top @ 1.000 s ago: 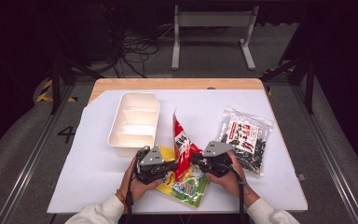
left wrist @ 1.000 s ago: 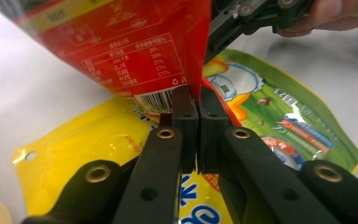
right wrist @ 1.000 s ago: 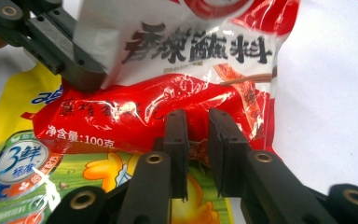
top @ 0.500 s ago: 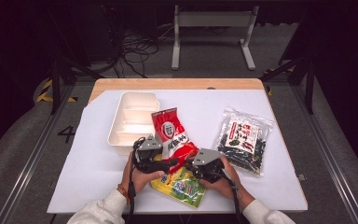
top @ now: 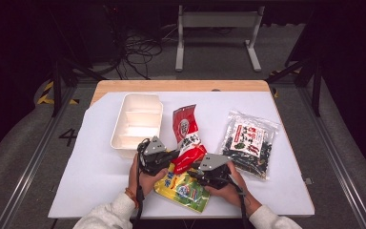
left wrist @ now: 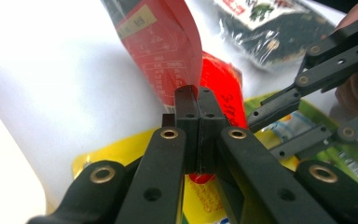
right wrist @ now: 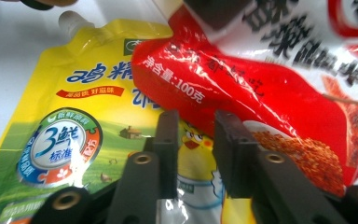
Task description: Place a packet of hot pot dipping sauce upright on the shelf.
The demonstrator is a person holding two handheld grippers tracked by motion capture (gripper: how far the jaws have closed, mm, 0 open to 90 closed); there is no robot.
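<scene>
A red snack packet point(top: 186, 135) lies on the white table cover between the tray and the seaweed bag, its near end resting on a yellow-green spouted pouch point(top: 185, 189). My left gripper point(top: 173, 156) is shut on the red packet point(left wrist: 168, 51) at its near edge, and its jaws pinch the film. My right gripper point(top: 194, 170) is open just over the yellow pouch point(right wrist: 70, 107), with its fingertips beside the red packet point(right wrist: 279, 107). In the left gripper view the right gripper's black linkage point(left wrist: 317, 65) shows at the right.
A white compartment tray point(top: 124, 118) stands at the left rear, close to the left gripper. A clear bag of dark seaweed point(top: 248, 143) lies to the right. The white cover point(top: 95, 167) is bare at the left front, and the front table edge is near.
The red packet stood upright between both grippers; it has tipped over and now lies flat, pointing away. The left gripper moved slightly forward and the right one drew nearer.
</scene>
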